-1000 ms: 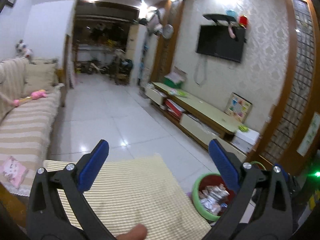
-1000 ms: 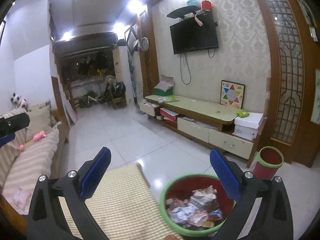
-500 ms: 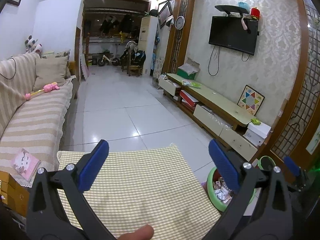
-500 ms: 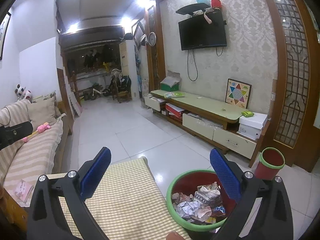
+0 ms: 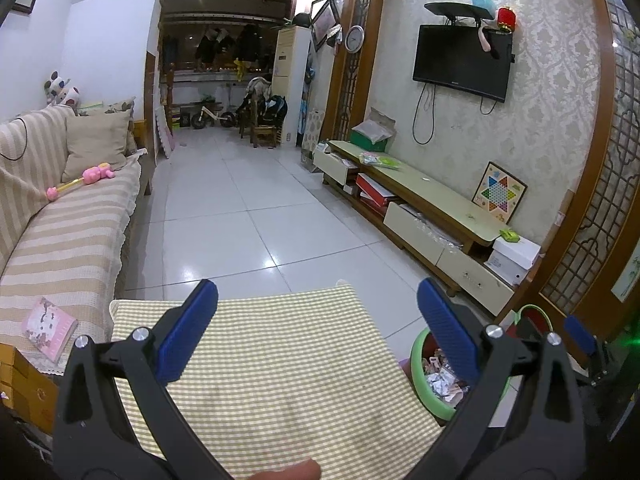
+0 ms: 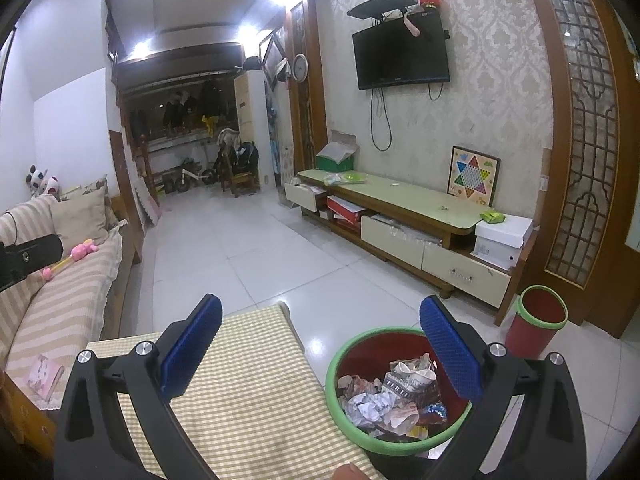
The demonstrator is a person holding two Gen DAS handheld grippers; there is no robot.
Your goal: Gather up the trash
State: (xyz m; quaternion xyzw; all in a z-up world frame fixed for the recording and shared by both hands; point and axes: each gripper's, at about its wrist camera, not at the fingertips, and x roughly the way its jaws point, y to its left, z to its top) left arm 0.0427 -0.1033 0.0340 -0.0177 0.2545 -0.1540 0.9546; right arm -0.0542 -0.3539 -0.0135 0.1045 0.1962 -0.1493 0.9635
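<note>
A home living room — striped sofa [image 5: 60,236], wall-mounted television [image 5: 462,62], low TV cabinet [image 6: 400,208].

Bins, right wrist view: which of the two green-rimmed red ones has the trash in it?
The larger bin, right beside the checked cloth; crumpled paper and wrappers fill it. The smaller bin by the TV cabinet shows no trash.

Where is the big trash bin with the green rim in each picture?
Left wrist: trash bin at lower right, partly hidden behind the gripper's right jaw.
Right wrist: trash bin at bottom centre-right, full of crumpled paper.
Shared landmark: the checkered cloth lies just left of it.
</note>
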